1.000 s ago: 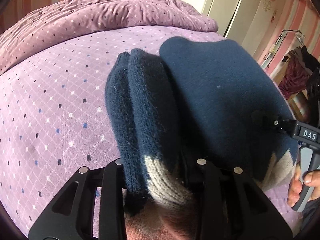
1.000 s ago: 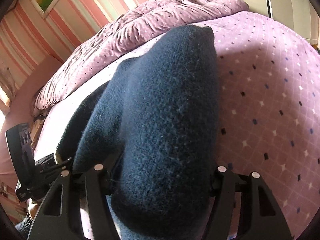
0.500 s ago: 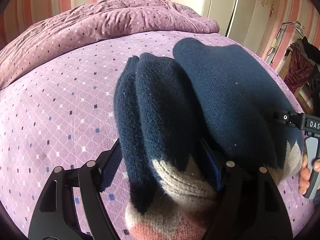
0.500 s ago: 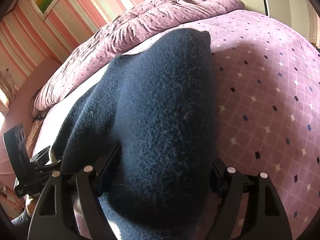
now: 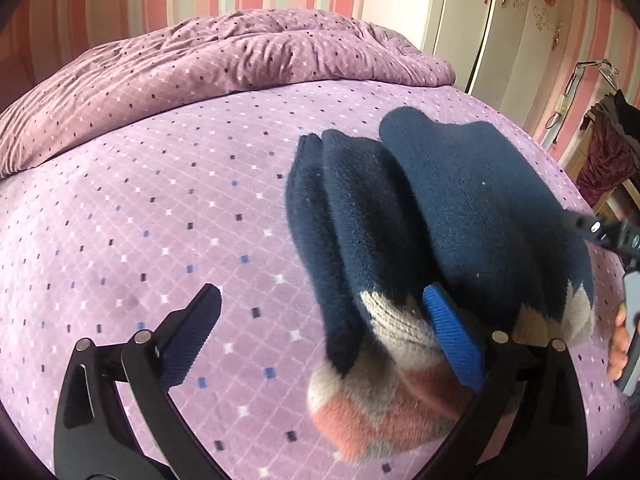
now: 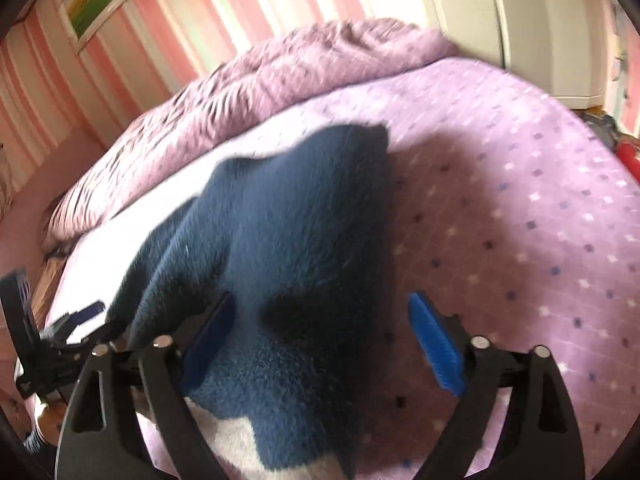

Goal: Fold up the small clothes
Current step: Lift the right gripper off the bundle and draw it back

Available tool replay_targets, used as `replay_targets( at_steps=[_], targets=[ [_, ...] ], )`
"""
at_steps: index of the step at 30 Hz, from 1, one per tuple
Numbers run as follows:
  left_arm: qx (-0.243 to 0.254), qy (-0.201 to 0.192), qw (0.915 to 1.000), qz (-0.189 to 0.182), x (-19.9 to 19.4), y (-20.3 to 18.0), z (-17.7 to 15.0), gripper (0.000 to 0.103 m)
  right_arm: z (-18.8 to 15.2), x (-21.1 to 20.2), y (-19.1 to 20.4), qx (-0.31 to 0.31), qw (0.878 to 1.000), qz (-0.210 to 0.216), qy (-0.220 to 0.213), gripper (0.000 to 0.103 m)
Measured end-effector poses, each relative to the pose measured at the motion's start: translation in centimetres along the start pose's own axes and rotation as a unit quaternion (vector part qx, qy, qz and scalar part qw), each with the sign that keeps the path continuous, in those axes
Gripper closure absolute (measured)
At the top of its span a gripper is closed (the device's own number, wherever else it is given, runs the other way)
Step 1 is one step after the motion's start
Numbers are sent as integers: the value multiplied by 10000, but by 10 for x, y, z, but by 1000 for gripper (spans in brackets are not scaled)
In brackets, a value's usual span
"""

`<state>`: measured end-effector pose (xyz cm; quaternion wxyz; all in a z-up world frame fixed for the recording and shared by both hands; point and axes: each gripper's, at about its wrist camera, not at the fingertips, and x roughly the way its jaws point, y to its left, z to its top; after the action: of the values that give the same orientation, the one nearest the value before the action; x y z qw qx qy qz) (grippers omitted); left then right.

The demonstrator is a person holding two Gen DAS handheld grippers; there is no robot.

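Observation:
A navy fuzzy garment (image 5: 440,208) with grey and pink patterned cuffs lies folded in humps on the purple bed. My left gripper (image 5: 320,320) is open; its right blue pad (image 5: 452,332) rests between two humps, its left pad on bare bedspread. In the right wrist view the same navy garment (image 6: 296,240) lies between the fingers of my open right gripper (image 6: 324,328), whose right pad (image 6: 434,344) stands clear of the cloth. The view is blurred.
Purple diamond-patterned bedspread (image 5: 160,200) with a bunched duvet (image 5: 224,60) at the back. White wardrobe (image 5: 500,20) and hanging clothes (image 5: 608,152) to the right. The other gripper shows at the right edge (image 5: 612,236) and, in the right wrist view, at the left edge (image 6: 48,340).
Both grippers have opened, let go of the garment and drawn back and up. The garment now lies on the bed.

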<state>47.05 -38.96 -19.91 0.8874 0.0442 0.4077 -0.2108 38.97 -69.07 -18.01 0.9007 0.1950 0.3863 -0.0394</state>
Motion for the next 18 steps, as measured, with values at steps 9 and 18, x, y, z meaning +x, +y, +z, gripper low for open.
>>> replay_targets(
  at_steps=[9, 18],
  targets=[
    [-248, -212, 9990, 293, -55, 55, -16, 3, -13, -45, 94, -763, 9930, -498, -749, 11],
    [-916, 114, 9915, 920, -117, 148, -79, 3, -79, -60, 216, -1141, 9891, -371, -858, 2]
  ],
)
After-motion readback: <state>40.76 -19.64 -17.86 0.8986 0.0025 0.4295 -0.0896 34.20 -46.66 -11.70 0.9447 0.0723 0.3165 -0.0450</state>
